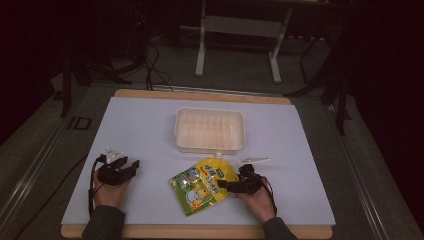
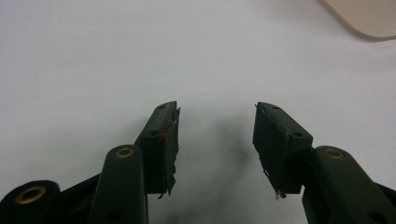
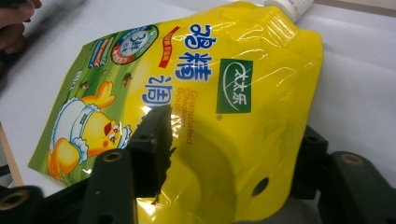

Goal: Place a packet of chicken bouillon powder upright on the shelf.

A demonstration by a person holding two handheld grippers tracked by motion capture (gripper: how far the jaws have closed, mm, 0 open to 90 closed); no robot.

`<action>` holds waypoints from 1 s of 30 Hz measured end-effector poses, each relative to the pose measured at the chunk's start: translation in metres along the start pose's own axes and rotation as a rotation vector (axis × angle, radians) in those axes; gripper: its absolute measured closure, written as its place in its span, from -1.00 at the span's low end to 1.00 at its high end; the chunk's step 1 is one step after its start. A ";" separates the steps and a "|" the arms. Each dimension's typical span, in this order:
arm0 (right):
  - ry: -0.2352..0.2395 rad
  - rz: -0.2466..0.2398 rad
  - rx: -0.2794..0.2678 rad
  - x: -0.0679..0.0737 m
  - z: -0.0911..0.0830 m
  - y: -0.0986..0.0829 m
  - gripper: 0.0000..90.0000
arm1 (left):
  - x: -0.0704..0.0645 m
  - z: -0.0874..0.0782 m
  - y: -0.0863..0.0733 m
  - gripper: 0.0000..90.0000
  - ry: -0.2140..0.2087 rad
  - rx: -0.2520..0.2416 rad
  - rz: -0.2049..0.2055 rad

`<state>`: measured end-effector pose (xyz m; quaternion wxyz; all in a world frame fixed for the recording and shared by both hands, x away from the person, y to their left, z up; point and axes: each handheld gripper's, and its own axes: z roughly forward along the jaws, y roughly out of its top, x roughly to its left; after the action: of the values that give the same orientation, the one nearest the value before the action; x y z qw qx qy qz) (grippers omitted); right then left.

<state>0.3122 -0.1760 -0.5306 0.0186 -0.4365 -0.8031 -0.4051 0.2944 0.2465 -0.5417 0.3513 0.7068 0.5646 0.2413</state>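
A white sheet [image 1: 150,135] covers a table [image 1: 200,96] whose wooden edge shows along the far and near sides. Around it lies grey carpet [image 1: 40,135], dim and crossed by black cables [image 1: 152,65], and beyond the far edge stands the white frame [image 1: 237,30] of another table in a dark room. Just past the middle of the sheet sits a shallow cream tray [image 1: 210,130], long side running left to right. Just in front of the tray lies a yellow and green pouch [image 1: 202,185] printed with a cartoon chick. Its long axis runs diagonally: the white cap [image 3: 287,5] points away and to the right, toward the tray's near rim, and the green bottom end points toward the person and to the left. In the right gripper view the pouch's right side lifts off the sheet and buckles between the jaws. The right gripper [image 1: 226,184], held in the right hand [image 1: 257,197], is clamped on the pouch's right edge, one jaw on the printed face and the other behind. The left gripper [image 1: 134,165], in the left hand [image 1: 107,192], rests low over bare sheet well to the left of the pouch; its jaws stand wide apart with nothing between them, and a corner of the tray shows at the top right of its view.
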 end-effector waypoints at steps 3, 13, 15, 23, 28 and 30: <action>-0.006 0.015 0.016 -0.001 0.001 0.002 0.22 | 0.000 0.000 0.000 0.11 0.002 0.002 0.000; 0.043 0.096 0.064 -0.006 0.002 0.007 0.87 | 0.000 0.000 0.000 0.11 0.001 0.002 0.001; 0.052 0.107 0.062 -0.005 0.000 0.008 0.93 | 0.000 0.000 0.000 0.11 0.001 0.003 0.001; 0.061 0.097 0.024 0.004 -0.012 0.017 1.00 | 0.000 0.000 0.000 0.11 0.000 0.001 0.003; 0.051 0.062 -0.004 0.010 -0.017 0.023 1.00 | -0.001 0.000 0.000 0.10 0.001 -0.002 0.004; 0.072 0.063 -0.035 0.013 -0.023 0.029 1.00 | 0.000 0.000 0.000 0.10 0.001 -0.003 0.001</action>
<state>0.3179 -0.1740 -0.4923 0.0527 -0.4469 -0.7805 -0.4340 0.2941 0.2464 -0.5416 0.3522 0.7063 0.5641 0.2427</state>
